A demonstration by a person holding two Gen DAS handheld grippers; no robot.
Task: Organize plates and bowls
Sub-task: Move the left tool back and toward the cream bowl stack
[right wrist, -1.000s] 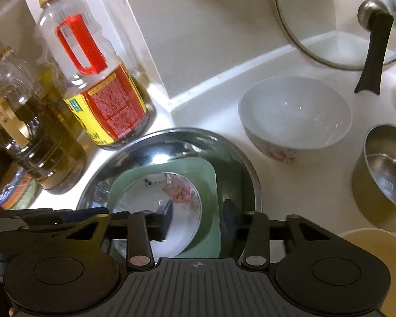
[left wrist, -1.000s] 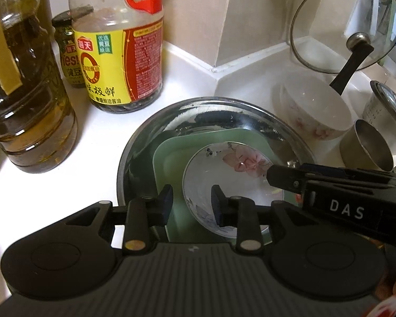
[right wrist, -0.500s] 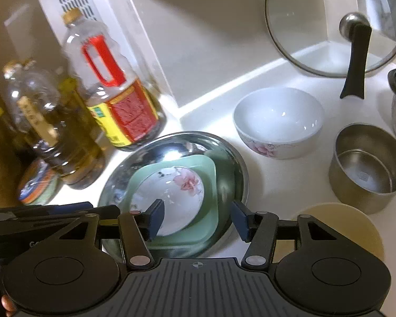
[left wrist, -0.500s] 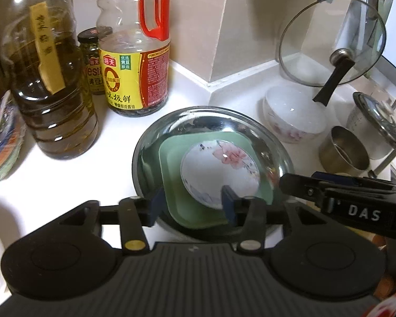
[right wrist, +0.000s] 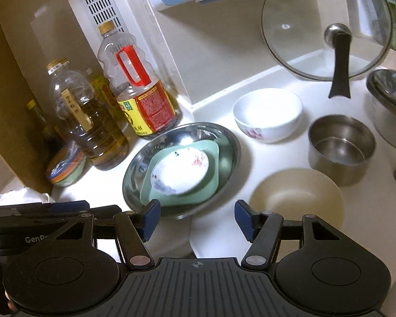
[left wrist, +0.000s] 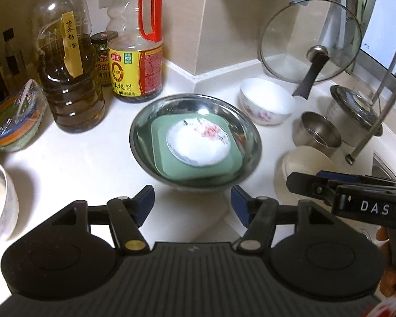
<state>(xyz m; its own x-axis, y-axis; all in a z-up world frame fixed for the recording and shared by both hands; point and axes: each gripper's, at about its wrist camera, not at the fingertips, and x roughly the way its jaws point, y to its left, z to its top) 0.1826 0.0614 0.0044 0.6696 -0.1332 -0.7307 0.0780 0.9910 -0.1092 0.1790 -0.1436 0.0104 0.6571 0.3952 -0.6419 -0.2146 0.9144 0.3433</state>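
Stack looked partly done: floral plate (left wrist: 198, 145) sat on green plate (left wrist: 171, 170) inside steel basin (left wrist: 145, 121). Floral bowl (left wrist: 266, 105), steel cup (left wrist: 316, 132) and beige bowl (right wrist: 295, 198) sat loose right of the basin. Left claw (left wrist: 192, 204) and right claw (right wrist: 197, 219) were both wide and empty.

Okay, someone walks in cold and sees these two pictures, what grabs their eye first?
Probably the nested stack mid-counter: a floral plate on a green square plate inside a steel basin. Behind it to the left stands the red-handled soy sauce bottle, and at the back right a glass pot lid leans against the wall. Both grippers hang open and empty in front.
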